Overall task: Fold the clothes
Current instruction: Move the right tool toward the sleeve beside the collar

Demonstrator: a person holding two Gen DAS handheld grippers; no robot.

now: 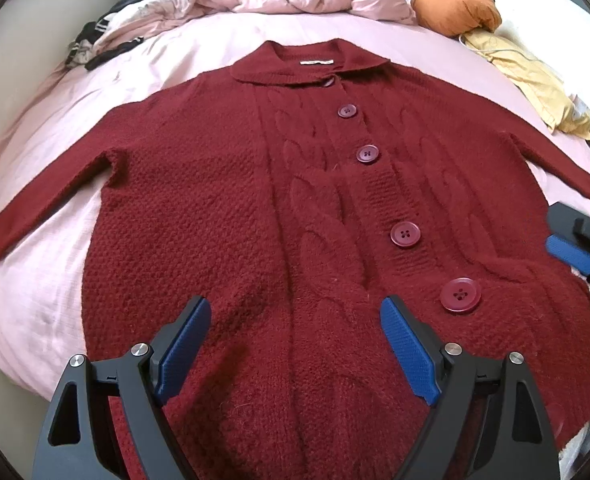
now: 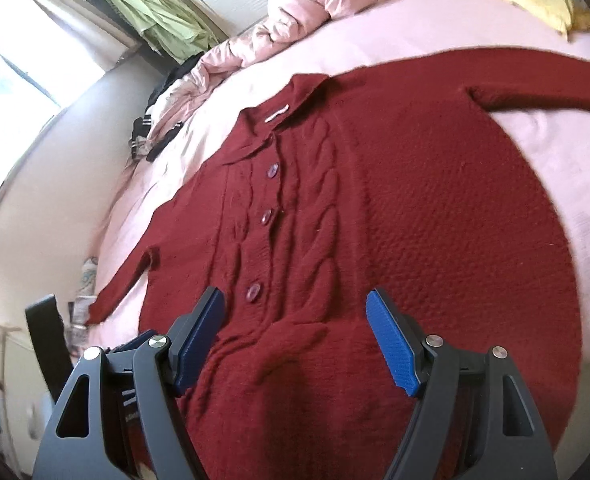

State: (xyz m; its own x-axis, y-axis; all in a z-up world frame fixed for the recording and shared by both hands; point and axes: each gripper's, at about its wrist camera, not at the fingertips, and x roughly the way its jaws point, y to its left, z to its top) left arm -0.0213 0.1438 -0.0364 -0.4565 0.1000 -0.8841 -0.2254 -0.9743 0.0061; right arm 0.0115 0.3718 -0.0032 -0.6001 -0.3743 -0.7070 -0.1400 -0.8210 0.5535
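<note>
A dark red cable-knit buttoned cardigan [image 1: 295, 200] lies flat, sleeves spread, on the pink bedsheet [image 1: 47, 300] — its hem under the left gripper [image 1: 295, 336] and right gripper [image 2: 295, 332], both wide apart, gripping nothing.

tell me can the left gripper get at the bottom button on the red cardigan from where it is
Probably yes. The left gripper hangs open over the cardigan's lower front, and the bottom button lies uncovered just beyond its right finger. Nothing lies between them; the right gripper sits off at the garment's edge.
</note>
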